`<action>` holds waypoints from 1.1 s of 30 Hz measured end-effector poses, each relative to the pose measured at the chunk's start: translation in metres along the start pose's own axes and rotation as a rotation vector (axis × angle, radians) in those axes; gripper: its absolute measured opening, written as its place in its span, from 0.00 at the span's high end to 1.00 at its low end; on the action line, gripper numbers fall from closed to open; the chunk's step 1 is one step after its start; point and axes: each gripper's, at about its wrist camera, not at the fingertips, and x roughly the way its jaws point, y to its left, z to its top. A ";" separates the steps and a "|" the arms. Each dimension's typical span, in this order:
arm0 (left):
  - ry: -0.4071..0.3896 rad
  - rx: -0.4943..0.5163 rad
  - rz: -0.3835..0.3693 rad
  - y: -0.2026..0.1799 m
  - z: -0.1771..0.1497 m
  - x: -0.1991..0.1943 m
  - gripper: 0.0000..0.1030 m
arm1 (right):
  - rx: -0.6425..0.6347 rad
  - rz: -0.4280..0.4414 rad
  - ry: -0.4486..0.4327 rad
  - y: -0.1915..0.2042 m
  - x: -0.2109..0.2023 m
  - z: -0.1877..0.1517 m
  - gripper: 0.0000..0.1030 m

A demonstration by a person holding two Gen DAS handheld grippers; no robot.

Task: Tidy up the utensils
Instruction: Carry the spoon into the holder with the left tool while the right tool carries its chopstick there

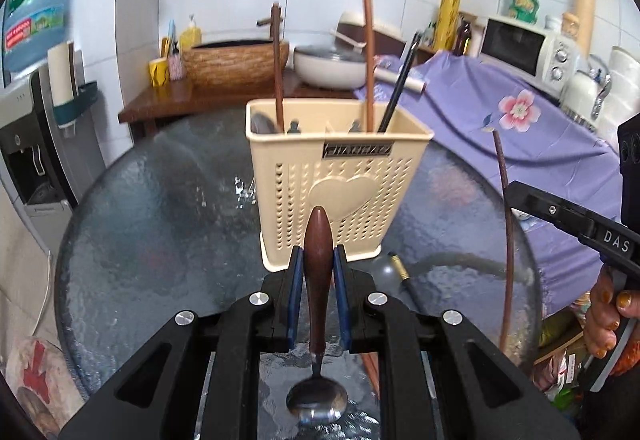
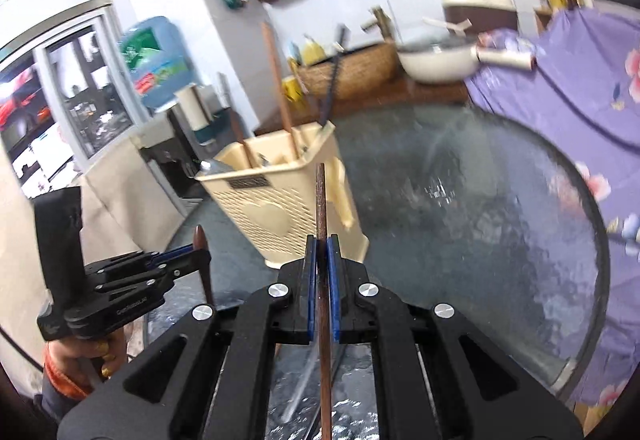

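Left wrist view only: spoon bowl, and a spare utensil on the glass tabletop (image 1: 160, 199).
Left gripper (image 1: 319, 268): jaws clamped on the brown-handled spoon (image 1: 318, 280).
Right gripper (image 2: 322, 272): jaws clamped on a thin brown chopstick (image 2: 322, 240), upright.
Utensil holder (image 1: 336, 183): beige, perforated, heart-embossed, mid-tabletop, holding upright chopsticks.

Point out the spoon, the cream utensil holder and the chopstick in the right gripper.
spoon (image 1: 318, 240): left wrist view, wooden handle.
cream utensil holder (image 1: 340, 195): left wrist view, front wall heart.
chopstick (image 2: 321, 199): right wrist view, shaft above the pads.
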 end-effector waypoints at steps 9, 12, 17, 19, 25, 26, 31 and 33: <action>-0.062 0.020 -0.038 -0.001 0.003 -0.035 0.86 | -0.090 0.031 -0.024 0.017 -0.040 -0.001 0.94; -0.080 0.017 -0.033 0.001 0.005 -0.041 0.86 | -0.090 0.048 -0.034 0.018 -0.050 0.000 0.94; -0.093 0.035 -0.036 -0.002 0.011 -0.045 0.86 | -0.088 0.064 -0.047 0.020 -0.059 0.003 0.94; -0.098 0.041 -0.037 -0.002 0.011 -0.048 0.86 | -0.101 0.064 -0.052 0.024 -0.062 0.004 0.94; -0.102 0.042 -0.062 0.000 0.016 -0.054 0.86 | -0.114 0.083 -0.065 0.033 -0.066 0.013 0.95; -0.103 0.041 -0.067 0.000 0.017 -0.055 0.86 | -0.118 0.084 -0.070 0.035 -0.067 0.015 0.95; -0.117 0.057 -0.087 -0.002 0.031 -0.062 0.86 | -0.135 0.104 -0.084 0.043 -0.068 0.034 0.95; -0.129 0.062 -0.095 -0.005 0.041 -0.066 0.86 | -0.142 0.108 -0.089 0.047 -0.068 0.043 0.95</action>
